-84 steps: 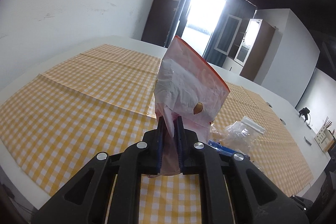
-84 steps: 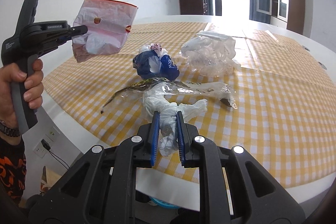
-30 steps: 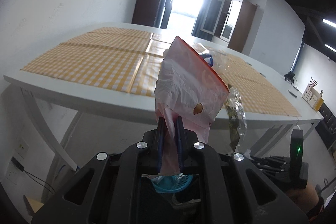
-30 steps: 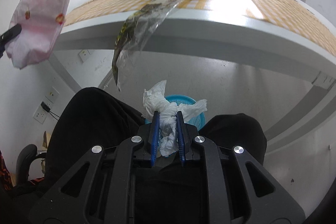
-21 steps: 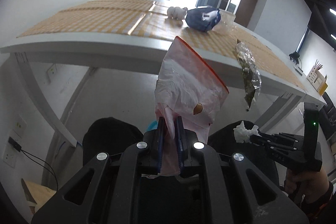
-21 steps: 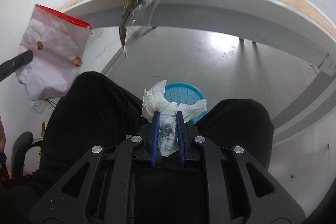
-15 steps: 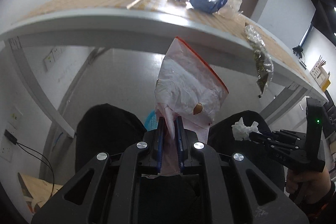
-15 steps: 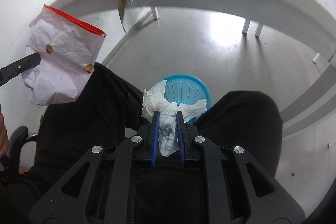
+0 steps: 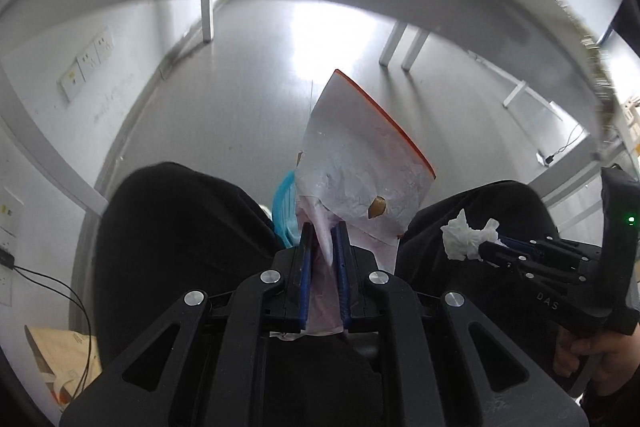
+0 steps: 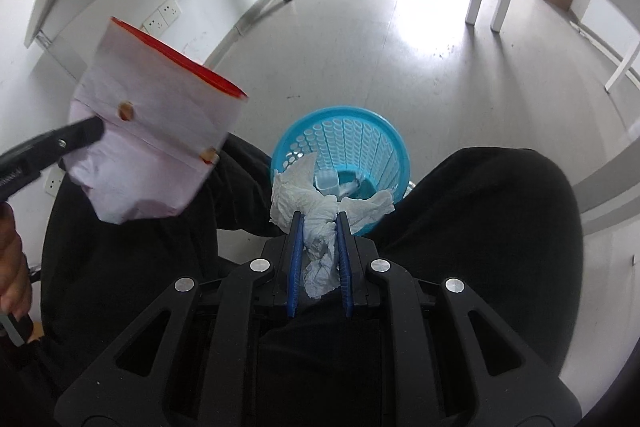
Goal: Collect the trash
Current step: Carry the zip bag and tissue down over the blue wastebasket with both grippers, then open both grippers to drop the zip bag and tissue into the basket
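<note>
- Left gripper point(image 9: 323, 259) clamps a pink, red-edged plastic bag point(image 9: 360, 171), left of the round blue perforated plastic basket point(image 10: 352, 131).
- Right gripper point(image 10: 319, 247) pinches a crumpled white paper tissue point(image 10: 316, 211) above that basket.

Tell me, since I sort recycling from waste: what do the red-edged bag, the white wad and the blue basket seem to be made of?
Red-edged bag: likely thin translucent plastic film, crinkled, with a red zip strip.
White wad: looks like tissue or paper towel, matte, soft and crumpled with torn edges.
Blue basket: moulded rigid plastic, smooth and slightly glossy, its wall pierced with rows of holes.
</note>
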Demonstrator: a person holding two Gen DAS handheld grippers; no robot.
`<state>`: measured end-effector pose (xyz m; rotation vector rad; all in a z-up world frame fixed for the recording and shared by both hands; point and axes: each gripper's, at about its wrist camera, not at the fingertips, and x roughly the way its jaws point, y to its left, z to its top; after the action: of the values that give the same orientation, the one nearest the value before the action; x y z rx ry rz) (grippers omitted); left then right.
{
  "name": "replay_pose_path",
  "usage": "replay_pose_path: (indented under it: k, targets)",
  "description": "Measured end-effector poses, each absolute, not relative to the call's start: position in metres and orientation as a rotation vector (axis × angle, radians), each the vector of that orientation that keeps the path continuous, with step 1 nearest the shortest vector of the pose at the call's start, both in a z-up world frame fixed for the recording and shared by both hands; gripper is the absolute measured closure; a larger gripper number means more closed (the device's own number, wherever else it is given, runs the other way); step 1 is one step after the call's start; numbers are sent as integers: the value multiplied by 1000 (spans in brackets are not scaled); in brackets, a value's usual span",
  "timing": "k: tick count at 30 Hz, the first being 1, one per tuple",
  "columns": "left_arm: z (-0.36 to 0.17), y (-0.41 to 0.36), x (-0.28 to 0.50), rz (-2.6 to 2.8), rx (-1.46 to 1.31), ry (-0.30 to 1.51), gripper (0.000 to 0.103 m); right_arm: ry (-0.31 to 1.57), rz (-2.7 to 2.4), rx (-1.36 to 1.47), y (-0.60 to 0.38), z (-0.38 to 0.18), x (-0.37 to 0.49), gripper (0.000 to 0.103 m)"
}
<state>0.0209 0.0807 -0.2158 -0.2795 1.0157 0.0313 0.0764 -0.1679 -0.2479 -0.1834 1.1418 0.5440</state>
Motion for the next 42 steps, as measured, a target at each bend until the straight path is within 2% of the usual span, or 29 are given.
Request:
replay_pose_path:
  k: [26, 42]
  targets:
    - [-327, 96, 132, 114, -395, 1287, 93, 1384, 449, -149, -138, -342, 170, 88]
    - [-395, 74, 202, 164, -322, 1443, 93, 1513, 376, -185, -112, -411, 230, 87]
